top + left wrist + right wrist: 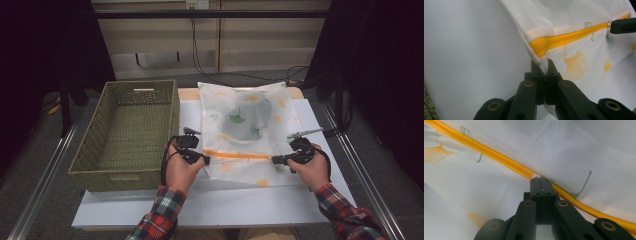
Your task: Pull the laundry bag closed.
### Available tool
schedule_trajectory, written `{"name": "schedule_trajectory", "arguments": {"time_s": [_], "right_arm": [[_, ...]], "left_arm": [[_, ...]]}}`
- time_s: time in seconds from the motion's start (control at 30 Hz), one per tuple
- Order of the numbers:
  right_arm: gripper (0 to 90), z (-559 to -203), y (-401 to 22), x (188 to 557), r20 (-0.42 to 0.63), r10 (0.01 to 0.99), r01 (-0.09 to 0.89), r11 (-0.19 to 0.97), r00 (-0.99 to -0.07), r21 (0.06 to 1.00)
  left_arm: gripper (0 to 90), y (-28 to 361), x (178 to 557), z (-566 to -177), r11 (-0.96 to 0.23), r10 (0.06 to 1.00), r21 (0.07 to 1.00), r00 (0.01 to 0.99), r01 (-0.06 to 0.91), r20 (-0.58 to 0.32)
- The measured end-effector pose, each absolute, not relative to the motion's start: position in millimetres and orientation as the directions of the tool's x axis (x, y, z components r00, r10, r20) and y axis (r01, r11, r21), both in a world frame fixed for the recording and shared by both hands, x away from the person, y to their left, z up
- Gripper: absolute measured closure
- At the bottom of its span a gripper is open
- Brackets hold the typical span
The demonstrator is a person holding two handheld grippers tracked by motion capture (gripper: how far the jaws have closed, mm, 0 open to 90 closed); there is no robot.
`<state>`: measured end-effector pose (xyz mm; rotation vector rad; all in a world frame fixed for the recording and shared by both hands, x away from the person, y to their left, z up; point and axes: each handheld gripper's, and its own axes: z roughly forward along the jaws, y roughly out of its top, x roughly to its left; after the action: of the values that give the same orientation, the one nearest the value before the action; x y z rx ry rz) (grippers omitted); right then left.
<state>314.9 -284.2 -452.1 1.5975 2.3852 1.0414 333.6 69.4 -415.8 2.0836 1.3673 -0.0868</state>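
We have the mesh laundry bag [245, 130] lying flat on the white table [200, 205] beside the wicker basket [127, 132], the left gripper [204, 160] clamped shut on its corner by the yellow zipper [240, 155]. The right gripper [275, 160], jaws closed, pinches at the zipper's other end; we should keep the bag taut and draw straight along the zipper

White mesh laundry bag [250, 130]: printed yellow and green ginkgo leaves, orange-yellow zipper [237, 155] across it; grey shape showing through the mesh. Woven olive-green wicker basket [127, 132]. White tabletop [210, 200]. Both black plastic grippers, left [206, 160] and right [274, 160], all black with brass-coloured pivot pins. Sleeves [160, 212]: red, green and white plaid.
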Motion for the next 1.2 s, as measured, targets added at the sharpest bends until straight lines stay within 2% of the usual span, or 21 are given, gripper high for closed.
{"name": "schedule_trajectory", "arguments": {"time_s": [1.2], "right_arm": [[90.0, -450.5, -292.7, 311.9, 0.279, 0.853, 0.788, 0.220, -0.441, 0.574]], "left_arm": [[89.3, 71.2, 333.9, -411.5, -0.251, 0.801, 0.473, 0.456, 0.845, -0.389]]}}
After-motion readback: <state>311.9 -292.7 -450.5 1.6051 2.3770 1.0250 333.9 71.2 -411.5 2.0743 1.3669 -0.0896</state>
